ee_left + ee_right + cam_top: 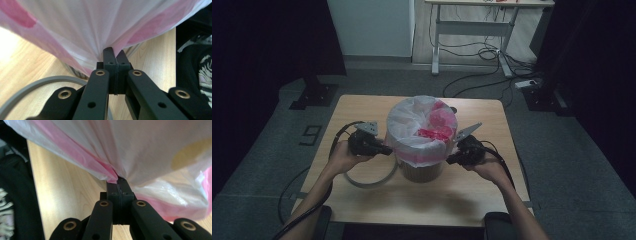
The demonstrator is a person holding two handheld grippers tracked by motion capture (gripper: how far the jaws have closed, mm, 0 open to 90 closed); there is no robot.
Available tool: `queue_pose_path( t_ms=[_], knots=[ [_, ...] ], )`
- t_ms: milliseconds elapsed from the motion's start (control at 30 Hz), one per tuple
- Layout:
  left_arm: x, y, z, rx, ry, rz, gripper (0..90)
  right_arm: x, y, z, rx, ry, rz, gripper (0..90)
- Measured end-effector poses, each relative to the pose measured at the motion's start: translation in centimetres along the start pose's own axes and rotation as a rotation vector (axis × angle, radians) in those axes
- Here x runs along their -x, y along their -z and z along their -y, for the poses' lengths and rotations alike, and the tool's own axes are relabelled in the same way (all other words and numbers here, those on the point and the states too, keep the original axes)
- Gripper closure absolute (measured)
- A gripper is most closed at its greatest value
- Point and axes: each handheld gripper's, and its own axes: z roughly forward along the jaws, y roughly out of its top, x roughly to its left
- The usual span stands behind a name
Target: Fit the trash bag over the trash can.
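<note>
At a small wooden table (362, 200), we grip a white-and-pink plastic bag (419, 125) draped over a brown bin (422, 172) standing at the table's middle. Our left gripper (388, 149) pinches the bag's hem on one side, jaws clamped tight; our right gripper (451, 161) pinches the opposite hem likewise.

Right gripper (119, 181): rises from bottom centre, jaws pressed together on a pinched fold of the bag.
Plastic bag (150, 147): white with pink bands, across the top and right.
Table (65, 195): pale wood, left of centre.
</note>
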Motion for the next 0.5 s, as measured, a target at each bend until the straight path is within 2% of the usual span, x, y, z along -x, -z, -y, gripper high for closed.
queue_pose_path(
  t_ms=[33,100,133,167,233,300,333,367,500],
  knots=[
    [-0.1,-0.2,0.2,0.002,0.006,-0.005,89.2,0.3,-0.6,0.7,0.022,-0.035,0.003,88.8],
    [-0.1,-0.8,0.6,0.004,0.012,-0.005,89.2,0.4,-0.7,0.9,0.025,-0.041,0.008,88.9],
    [-0.1,-1.2,0.9,0.005,0.024,-0.006,89.2,0.6,-1.4,1.4,0.036,-0.060,0.009,88.8],
    [-0.1,-1.5,1.1,0.004,0.032,-0.011,89.2,0.6,-1.4,1.4,0.036,-0.060,0.009,88.8],
    [-0.2,-2.3,1.7,-0.016,0.050,-0.032,89.2,0.7,-2.1,1.9,0.015,-0.074,0.043,88.8],
    [-0.3,-3.1,2.4,-0.026,0.067,-0.040,89.1,0.9,-2.8,2.4,0.014,-0.091,0.050,88.8],
    [-0.4,-3.4,2.7,-0.020,0.078,-0.036,89.2,1.1,-3.4,2.8,0.004,-0.098,0.065,88.8],
    [-0.6,-3.8,3.3,0.001,0.097,-0.021,89.1,1.3,-4.1,3.3,0.023,-0.119,0.056,88.7],
    [-0.9,-4.7,4.1,0.013,0.123,-0.012,89.1,1.8,-4.8,4.1,0.053,-0.159,0.045,88.7]
  ],
)
